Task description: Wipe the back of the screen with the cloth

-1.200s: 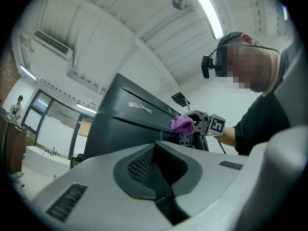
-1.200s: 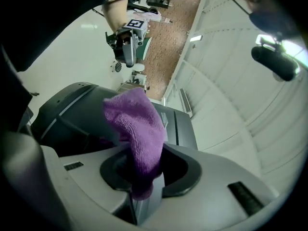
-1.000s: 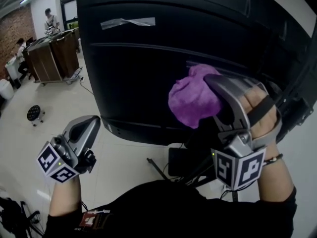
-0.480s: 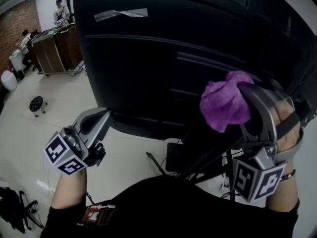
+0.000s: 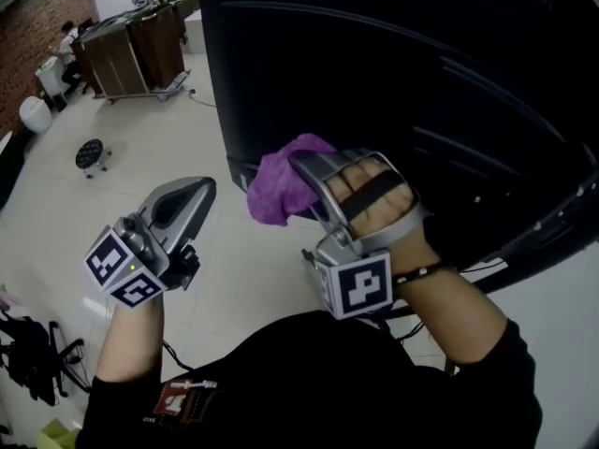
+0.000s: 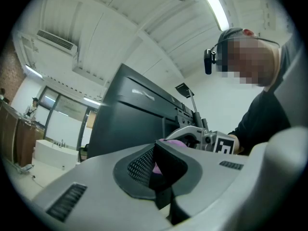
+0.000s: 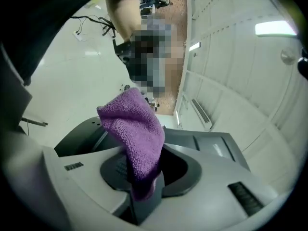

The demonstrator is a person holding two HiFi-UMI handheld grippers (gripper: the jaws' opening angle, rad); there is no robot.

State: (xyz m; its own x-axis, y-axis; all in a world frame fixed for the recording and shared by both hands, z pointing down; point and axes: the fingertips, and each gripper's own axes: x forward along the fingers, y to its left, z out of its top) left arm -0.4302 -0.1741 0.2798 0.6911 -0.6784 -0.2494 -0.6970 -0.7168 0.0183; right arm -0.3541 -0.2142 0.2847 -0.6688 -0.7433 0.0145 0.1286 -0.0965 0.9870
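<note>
Left gripper (image 5: 192, 195) at 8 o'clock: jaws together, empty, apart from screen. Purple cloth (image 5: 279, 187) near centre, pinched in right gripper (image 5: 304, 166), bunched at lower corner of screen (image 5: 421, 73); contact unclear. Screen's black back fills 1 o'clock.

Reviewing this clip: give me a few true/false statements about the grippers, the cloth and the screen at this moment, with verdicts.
1. The right gripper is clamped on a purple cloth. True.
2. The left gripper holds a second cloth. False: its jaws are together on nothing.
3. The cloth is up at the top edge of the screen. False: in the head view it sits by the screen's lower left corner.
4. The back of the screen is dark. True.
</note>
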